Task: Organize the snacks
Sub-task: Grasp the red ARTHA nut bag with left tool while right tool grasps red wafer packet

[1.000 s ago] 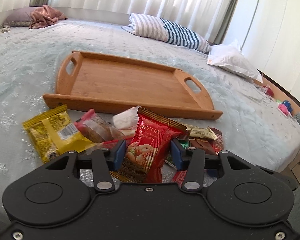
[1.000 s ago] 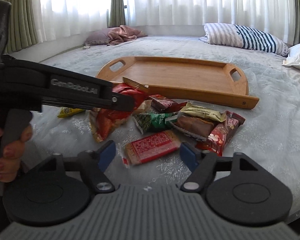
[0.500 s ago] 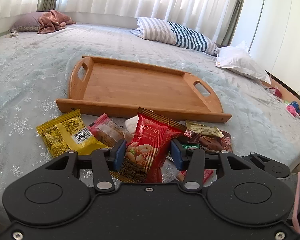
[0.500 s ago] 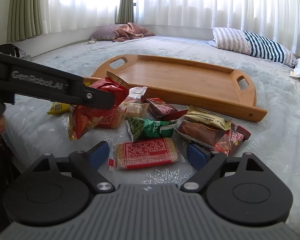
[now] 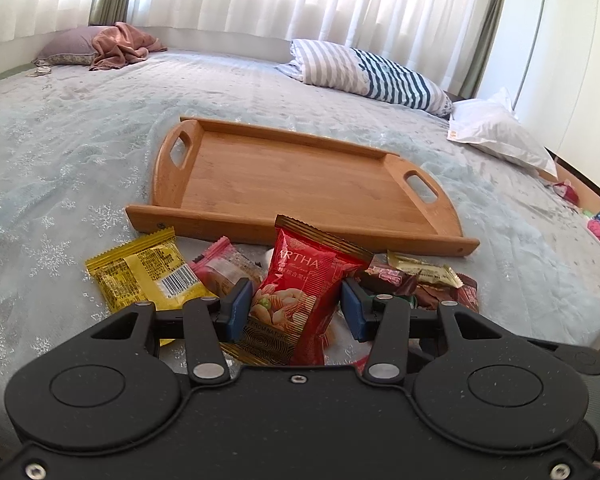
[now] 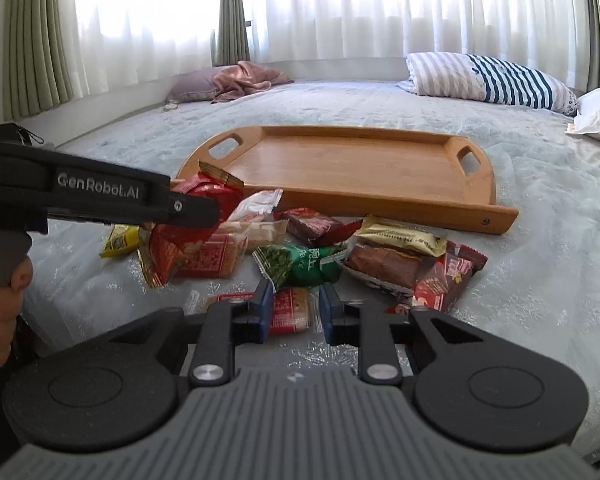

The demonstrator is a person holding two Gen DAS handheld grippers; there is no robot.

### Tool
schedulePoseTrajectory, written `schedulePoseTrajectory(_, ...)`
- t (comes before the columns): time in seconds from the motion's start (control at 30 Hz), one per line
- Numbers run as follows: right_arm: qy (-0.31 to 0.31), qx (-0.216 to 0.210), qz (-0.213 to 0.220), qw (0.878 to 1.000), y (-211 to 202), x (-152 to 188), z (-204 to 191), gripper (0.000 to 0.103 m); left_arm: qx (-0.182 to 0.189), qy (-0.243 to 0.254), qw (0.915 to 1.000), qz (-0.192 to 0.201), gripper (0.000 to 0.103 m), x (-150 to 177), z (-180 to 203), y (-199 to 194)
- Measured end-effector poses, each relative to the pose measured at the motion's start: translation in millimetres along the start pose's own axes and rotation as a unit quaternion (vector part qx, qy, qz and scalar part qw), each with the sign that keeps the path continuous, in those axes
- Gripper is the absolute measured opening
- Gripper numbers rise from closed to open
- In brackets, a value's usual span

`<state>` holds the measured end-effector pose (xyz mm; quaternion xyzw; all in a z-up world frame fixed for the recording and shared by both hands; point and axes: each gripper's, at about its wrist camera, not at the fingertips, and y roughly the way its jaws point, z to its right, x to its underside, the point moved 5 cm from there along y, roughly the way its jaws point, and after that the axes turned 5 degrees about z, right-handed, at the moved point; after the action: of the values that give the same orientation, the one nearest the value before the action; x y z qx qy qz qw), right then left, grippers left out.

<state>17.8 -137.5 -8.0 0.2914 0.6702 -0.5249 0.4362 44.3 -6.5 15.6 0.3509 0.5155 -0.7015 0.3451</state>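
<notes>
The left gripper (image 5: 296, 308) clamps a puffy red foil nut packet (image 5: 300, 296) by its soft middle, light and crinkly. The right gripper (image 6: 293, 310), jaws just closing, pinches a flat red biscuit packet (image 6: 290, 310), likely brittle; the empty wooden tray (image 6: 380, 196) lies beyond both.

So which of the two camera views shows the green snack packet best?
The right wrist view: the green snack packet lies in the open, mid-pile, nearly whole. In the left wrist view only a green sliver peeks out behind the hand-held gripper's finger.
</notes>
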Motion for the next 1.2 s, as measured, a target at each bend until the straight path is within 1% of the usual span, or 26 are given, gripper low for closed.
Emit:
schedulePoseTrajectory(0.03,-0.001,0.014,0.003,1.000,0,1,0,0.067,-0.002,-0.001,1.0000,0.001,0.046,0,-1,0)
schedulePoseTrajectory(0.07,-0.004,0.014,0.007,1.000,-1,1,-1,0.070,-0.004,-0.003,1.0000,0.002,0.046,-1,-2,0)
schedulePoseTrajectory(0.17,-0.001,-0.006,0.013,1.000,-5,2,-9,0.073,-0.012,-0.009,0.9999,0.005,0.046,-2,-7,-2)
schedulePoseTrajectory(0.23,-0.017,-0.019,0.013,1.000,-4,5,-18,0.082,-0.016,-0.013,0.9998,0.005,0.046,-2,-11,-3)
schedulePoseTrajectory(0.33,-0.044,-0.023,0.015,0.999,1,8,-29,0.086,-0.021,-0.016,0.9996,0.003,0.046,-2,-15,-3)
schedulePoseTrajectory(0.43,-0.047,-0.017,0.024,0.998,5,6,-31,0.089,-0.023,-0.015,0.9996,0.001,0.046,-1,-16,-3)
schedulePoseTrajectory(0.5,-0.051,-0.010,0.021,0.998,9,6,-32,0.090,-0.024,-0.017,0.9996,0.000,0.046,0,-16,-3)
schedulePoseTrajectory(0.57,-0.051,-0.007,0.016,0.999,13,8,-33,0.090,-0.024,-0.020,0.9995,-0.002,0.046,1,-17,-2)
schedulePoseTrajectory(0.67,-0.034,-0.003,0.013,0.999,14,11,-32,0.090,-0.024,-0.022,0.9995,-0.003,0.046,2,-18,-1)
schedulePoseTrajectory(0.87,-0.014,0.016,0.025,0.999,13,14,-33,0.090,-0.026,-0.024,0.9994,-0.006,0.046,3,-20,1)
schedulePoseTrajectory(0.97,0.006,0.019,0.030,0.999,11,14,-32,0.090,-0.026,-0.024,0.9994,-0.005,0.046,3,-20,1)
schedulePoseTrajectory(1.07,0.020,0.026,0.034,0.999,10,14,-30,0.084,-0.025,-0.024,0.9994,-0.006,0.046,4,-20,2)
schedulePoseTrajectory(1.13,0.017,0.032,0.036,0.999,11,14,-31,0.077,-0.026,-0.023,0.9994,-0.006,0.046,4,-20,1)
schedulePoseTrajectory(1.2,0.012,0.039,0.040,0.998,10,15,-32,0.074,-0.025,-0.023,0.9994,-0.006,0.046,4,-19,1)
